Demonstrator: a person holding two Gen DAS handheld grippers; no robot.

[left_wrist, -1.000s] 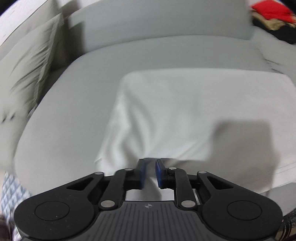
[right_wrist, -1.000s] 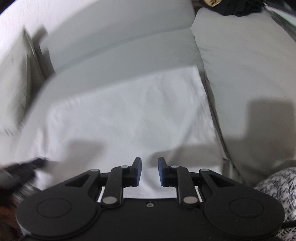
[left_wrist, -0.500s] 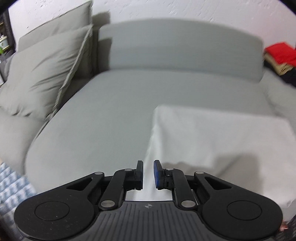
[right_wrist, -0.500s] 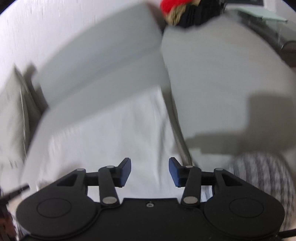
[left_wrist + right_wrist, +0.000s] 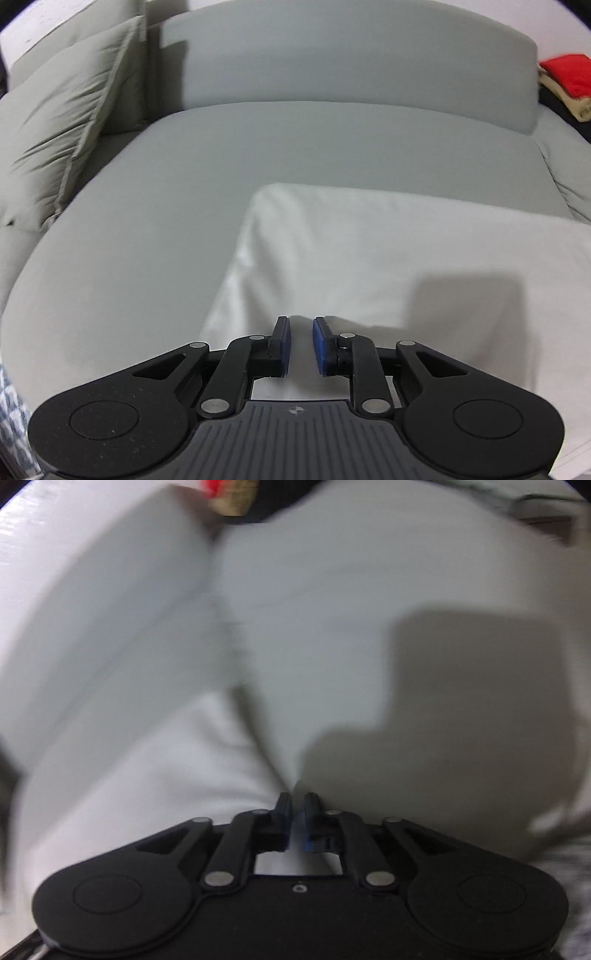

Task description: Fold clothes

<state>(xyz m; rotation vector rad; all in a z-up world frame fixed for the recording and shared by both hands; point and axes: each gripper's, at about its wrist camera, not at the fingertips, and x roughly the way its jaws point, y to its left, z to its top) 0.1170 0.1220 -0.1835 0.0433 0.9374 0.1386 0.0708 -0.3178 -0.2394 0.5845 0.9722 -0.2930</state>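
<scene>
A white cloth (image 5: 369,258) lies spread flat on the grey sofa seat (image 5: 147,221). In the left wrist view my left gripper (image 5: 301,325) hovers over the cloth's near left part. Its blue pads stand a little apart and are opening, and nothing is pinched between them. The right wrist view is blurred. There the white cloth (image 5: 129,775) fills the lower left, and its right edge runs down to my right gripper (image 5: 297,797). That gripper's jaws are closed together, with a sliver of white fabric showing between the pads.
A grey cushion (image 5: 55,129) leans at the sofa's left end. A pile of red, tan and black clothes (image 5: 565,74) sits at the far right by the backrest (image 5: 332,55). Checked fabric (image 5: 11,424) shows at the lower left edge, and patterned fabric (image 5: 576,867) at the right.
The right gripper opened wide, swung right to the cloth's right edge while rolling, and closed there. The left gripper moved along the cloth's left side and its pads parted slightly.
</scene>
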